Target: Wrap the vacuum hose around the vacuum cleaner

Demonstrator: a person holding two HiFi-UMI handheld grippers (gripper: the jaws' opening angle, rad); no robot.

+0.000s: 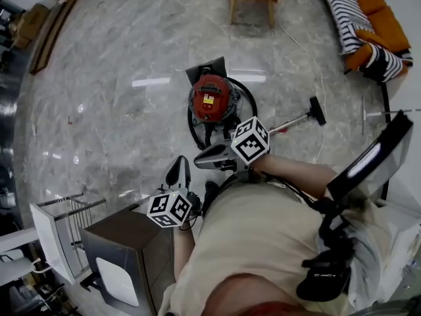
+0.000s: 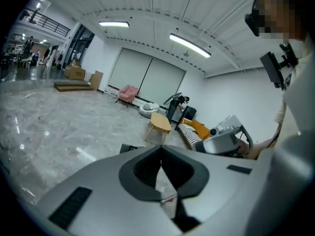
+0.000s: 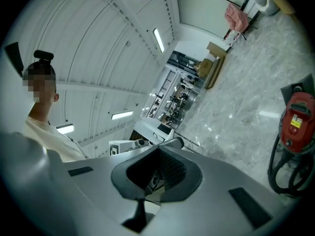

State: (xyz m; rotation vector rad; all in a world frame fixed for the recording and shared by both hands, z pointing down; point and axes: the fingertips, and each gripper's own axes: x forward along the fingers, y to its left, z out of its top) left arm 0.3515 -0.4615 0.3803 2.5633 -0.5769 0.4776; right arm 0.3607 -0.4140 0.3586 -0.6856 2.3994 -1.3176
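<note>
Grey marble floor (image 1: 118,78), glossy, fills most of the head view. Orange sofa with striped cushions (image 1: 365,25) sits at the far right edge. Dark box-shaped cabinet (image 1: 125,249) is close by the person's left side.

Red canister vacuum cleaner (image 1: 212,99) stands upright on the floor ahead of the person, also seen at the right edge of the right gripper view (image 3: 297,124). Black ribbed hose (image 1: 251,101) lies in loose loops on the floor around the canister's base (how many turns, cannot tell). Silver wand (image 1: 293,120) lies flat to the right of the canister, ending in a black floor nozzle (image 1: 318,110).

Left tongs (image 1: 178,170): jaws fully together, nothing between them, held in the air near the person's body, well short of the vacuum cleaner.

Right tongs (image 1: 200,158): jaws fully together, empty, held just in front of the torso, near the hose loops but apart from them.
</note>
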